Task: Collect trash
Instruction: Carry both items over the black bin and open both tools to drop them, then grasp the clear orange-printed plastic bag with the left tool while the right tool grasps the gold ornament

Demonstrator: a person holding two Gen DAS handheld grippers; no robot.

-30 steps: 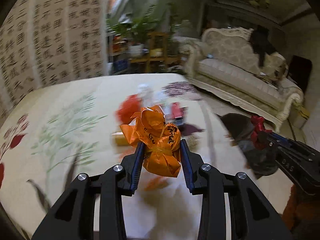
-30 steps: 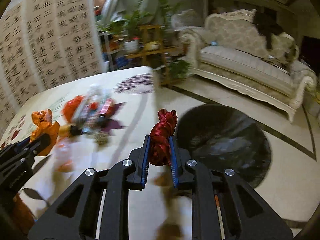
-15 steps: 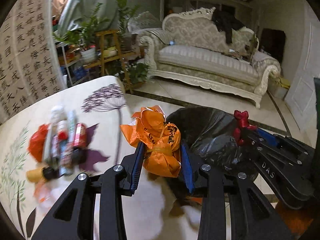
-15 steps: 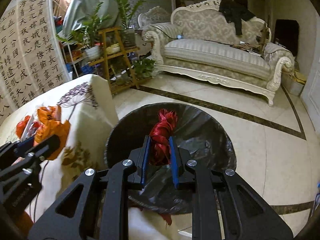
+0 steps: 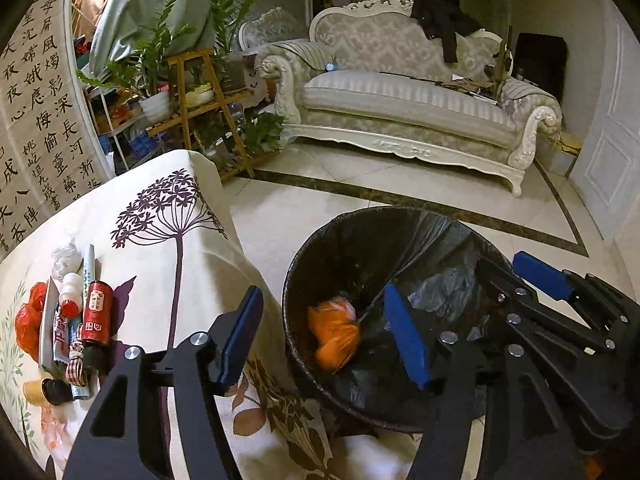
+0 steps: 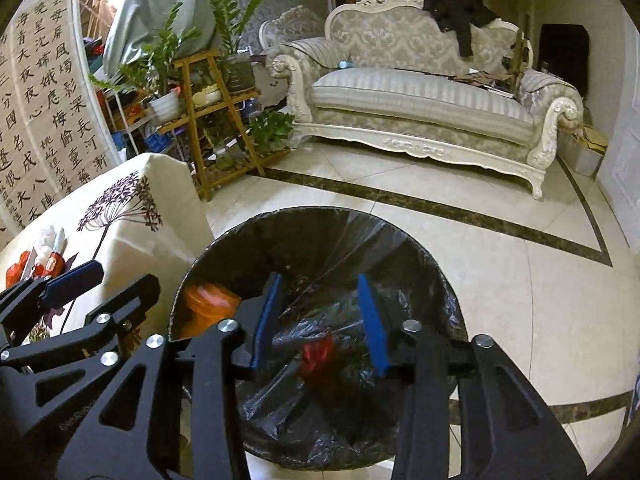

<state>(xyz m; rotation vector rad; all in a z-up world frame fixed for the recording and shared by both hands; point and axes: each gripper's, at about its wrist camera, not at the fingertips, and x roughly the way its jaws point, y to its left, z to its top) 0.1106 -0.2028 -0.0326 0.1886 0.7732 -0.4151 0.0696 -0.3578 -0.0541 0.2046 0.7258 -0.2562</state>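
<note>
A round bin lined with a black bag (image 5: 320, 248) (image 6: 224, 240) stands on the floor beside the table. My left gripper (image 5: 326, 332) is open and empty above its left rim. An orange plastic bag (image 5: 334, 334) (image 6: 210, 300) lies inside the bin, blurred. My right gripper (image 6: 320, 320) is open and empty over the bin's middle; it also shows in the left wrist view (image 5: 520, 276). A red crumpled wrapper (image 6: 318, 354) lies in the bin below it. Several more trash items (image 5: 80, 320), a red can, small bottles and a red bag, lie on the tablecloth.
The table with a floral cloth (image 5: 172, 216) (image 6: 132, 204) is to the left of the bin. A white sofa (image 5: 400, 108) stands across the tiled floor (image 6: 520, 280). A wooden plant stand (image 5: 200, 100) is behind the table. A white door (image 5: 612, 140) is at right.
Both grippers have opened over the bin. The orange bag has dropped out of the left one and the red wrapper out of the right one into the bin.
</note>
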